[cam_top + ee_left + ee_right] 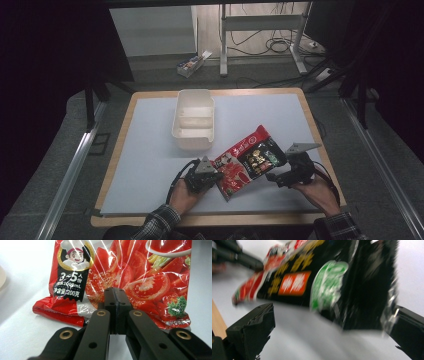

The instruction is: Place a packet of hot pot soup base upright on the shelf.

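Your left gripper (115, 298) pinched tight on lower edge of pouch (247, 160), jaws meeting through foil. Your right gripper (332, 332) spread wide, jaws either side of pouch's dark end, not clamping it. Pouch sits at counter's (150, 150) near right, slanting between both grippers, red end at left one. White tub (194, 120) just beyond pouch, apart from it.
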### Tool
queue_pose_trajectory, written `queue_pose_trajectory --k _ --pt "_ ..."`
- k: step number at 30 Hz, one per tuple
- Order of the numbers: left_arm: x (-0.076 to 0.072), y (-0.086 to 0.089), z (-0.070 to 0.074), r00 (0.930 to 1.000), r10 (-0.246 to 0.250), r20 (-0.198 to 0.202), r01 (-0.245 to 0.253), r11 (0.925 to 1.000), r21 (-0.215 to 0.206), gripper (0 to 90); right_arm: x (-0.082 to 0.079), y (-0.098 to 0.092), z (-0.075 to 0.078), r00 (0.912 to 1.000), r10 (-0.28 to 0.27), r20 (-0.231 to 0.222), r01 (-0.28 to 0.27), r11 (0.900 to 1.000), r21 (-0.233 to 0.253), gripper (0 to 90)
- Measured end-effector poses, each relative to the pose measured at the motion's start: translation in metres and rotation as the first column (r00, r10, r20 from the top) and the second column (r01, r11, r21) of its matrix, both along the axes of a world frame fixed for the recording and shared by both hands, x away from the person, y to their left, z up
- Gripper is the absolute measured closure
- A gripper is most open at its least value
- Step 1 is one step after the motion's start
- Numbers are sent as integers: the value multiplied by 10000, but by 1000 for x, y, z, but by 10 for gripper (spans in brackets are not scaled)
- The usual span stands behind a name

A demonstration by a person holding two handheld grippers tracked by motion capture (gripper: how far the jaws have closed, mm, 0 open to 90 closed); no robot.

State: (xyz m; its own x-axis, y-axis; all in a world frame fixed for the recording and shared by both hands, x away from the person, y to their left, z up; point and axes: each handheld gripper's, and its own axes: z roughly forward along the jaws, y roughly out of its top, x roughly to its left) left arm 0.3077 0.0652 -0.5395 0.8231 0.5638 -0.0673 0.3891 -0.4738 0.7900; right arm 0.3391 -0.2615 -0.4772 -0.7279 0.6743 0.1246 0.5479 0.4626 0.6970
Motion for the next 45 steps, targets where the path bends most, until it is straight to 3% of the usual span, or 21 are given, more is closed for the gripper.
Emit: queue_pose_trajectory --k 1,3,6,7,8,10,13,14,15,17,22,25,27,34,41,45 --pt "0 0 0 10000 0 0 0 10000 0 900 0 0 0 10000 0 0 0 10000 0 0" --pt "0 0 0 10000 9 14 -9 10000 -3 900 9 5 5 9981 108 -603 -74 9984 569 0" --pt "0 0 0 10000 10 -14 -10 10000 -25 900 15 11 6 9954 193 -938 -138 9982 581 16" --pt "0 0 0 10000 6 -17 -6 10000 -30 900 18 15 7 9945 194 -1027 -135 9982 584 57" --pt "0 0 0 10000 7 -5 -7 10000 -32 900 21 20 9 9936 174 -1114 -91 9972 747 163" --pt "0 0 0 10000 -2 6 2 10000 -23 900 23 23 11 9920 95 -1256 35 9947 1026 226" --pt "1 1 0 10000 -85 -47 85 10000 30 900 25 25 15 9928 73 -1195 69 9930 1182 304" --pt "2 1 0 9998 -198 0 198 9997 117 900 25 26 19 9939 -3 -1103 183 9865 1627 367" --pt "2 1 0 9998 -198 0 198 9997 117 900 25 26 19 9939 -3 -1103 183 9865 1627 367" --pt "1 1 0 9997 -201 115 199 9997 168 900 25 27 25 9946 -52 -1032 278 9755 2181 458" --pt "-2 -3 3 9990 -178 414 154 9983 568 900 27 29 28 9906 -435 -1299 735 9689 2362 599" --pt "-3 -2 5 9993 32 373 -48 9990 440 895 26 30 30 9915 -366 -1247 677 9645 2553 665" --pt "-3 0 9 9995 -33 321 23 9995 310 835 23 32 35 9953 -318 -919 527 9704 2356 689" --pt "-10 6 18 9986 -86 518 89 9999 -62 610 23 38 50 9978 -32 -655 183 9728 2311 700" --pt "-17 11 22 9977 58 669 -50 9999 -122 386 25 39 70 9993 213 -312 -137 9744 2245 698" --pt "-23 15 23 9979 -40 654 36 10000 69 305 27 39 78 9997 198 -150 -161 9765 2151 696"
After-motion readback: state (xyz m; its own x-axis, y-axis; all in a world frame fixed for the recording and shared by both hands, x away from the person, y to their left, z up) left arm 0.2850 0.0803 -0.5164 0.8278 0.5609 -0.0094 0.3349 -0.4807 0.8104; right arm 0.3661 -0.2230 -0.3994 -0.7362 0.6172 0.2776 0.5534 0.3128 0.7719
